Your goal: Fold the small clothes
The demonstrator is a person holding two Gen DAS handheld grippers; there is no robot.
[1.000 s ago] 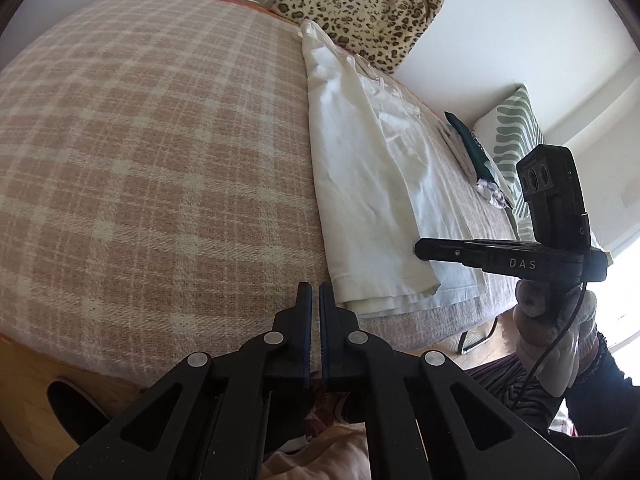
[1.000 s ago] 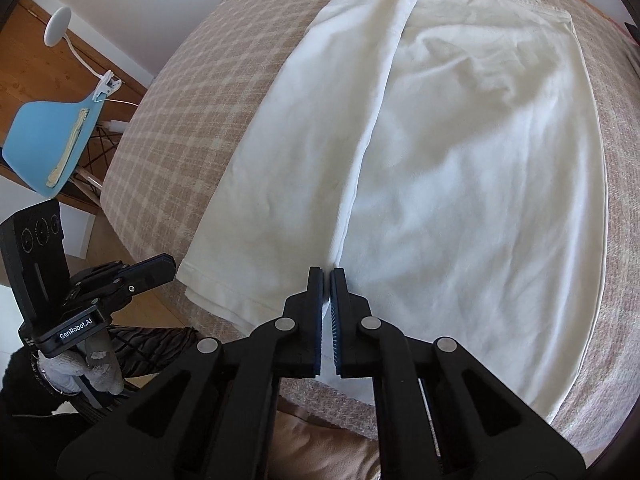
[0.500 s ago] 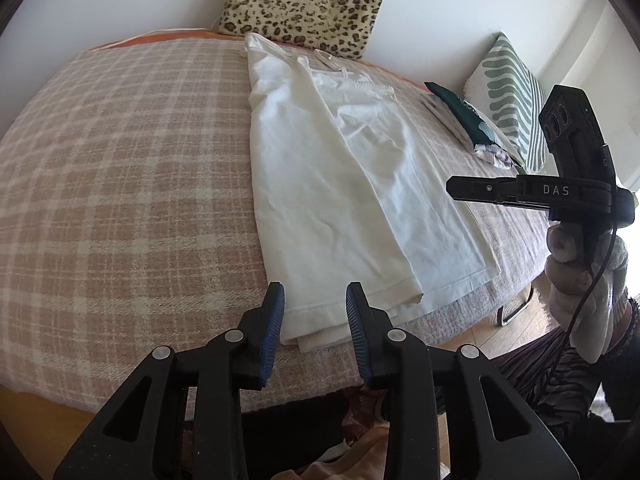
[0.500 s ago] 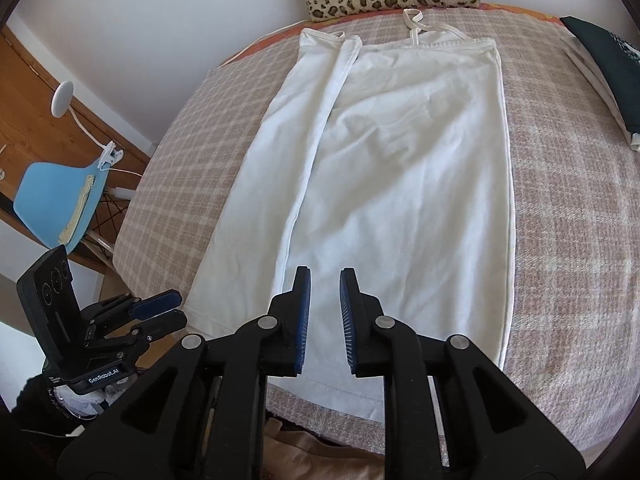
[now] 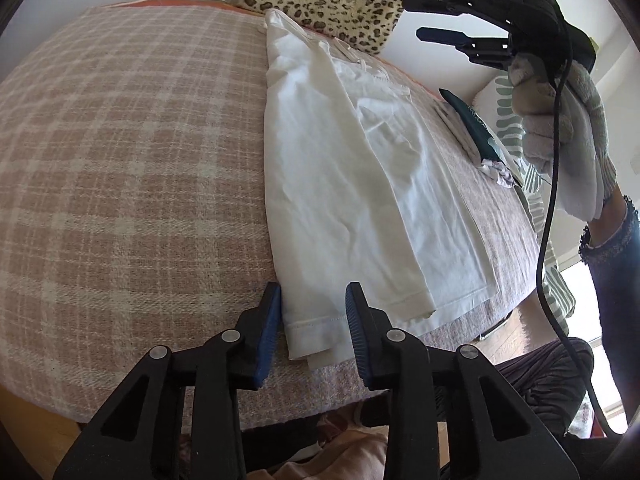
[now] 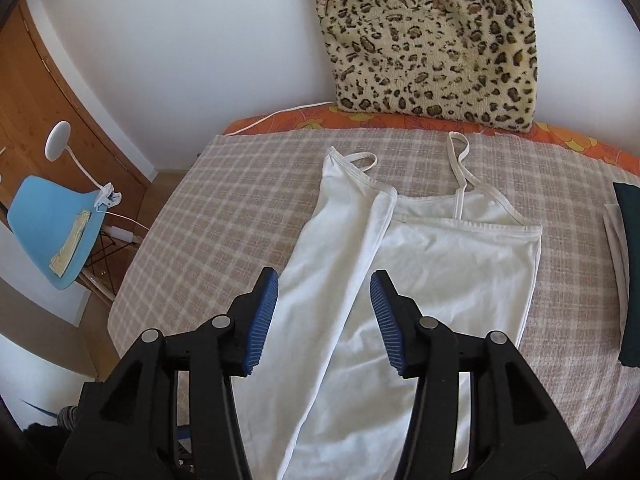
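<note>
White camisole (image 6: 420, 280) lies flat on the plaid bedspread (image 6: 248, 208), straps toward the wall, its left long side folded in over the middle.

Left gripper (image 5: 314, 316): jaws spread, low at the near hem. The folded corner of the top sits between the blue pads (image 5: 267, 326); the left pad looks to be touching the fabric edge, the right one apart from it. Nothing clamped.

Right gripper (image 6: 324, 316): jaws spread wide, nothing held, over the folded strip of the top. Its own view does not settle the height; the left wrist view does, showing it raised well above the bed in a gloved hand (image 5: 560, 120) with a black cable (image 5: 548, 220) hanging down.

Only in the left wrist view: layered hem at the bed edge, green-patterned pillow (image 5: 508, 120), the person's dark clothing below the bed edge.

Only in the right wrist view: both shoulder straps, orange floral sheet (image 6: 400, 120) under the plaid, blue chair (image 6: 56, 224) with a white clip lamp (image 6: 60, 144), wooden door at left.

Both views: leopard-print bag (image 6: 432, 40) against the wall, dark green folded garment (image 6: 630, 260) near the bed's right side, well apart from the top.
</note>
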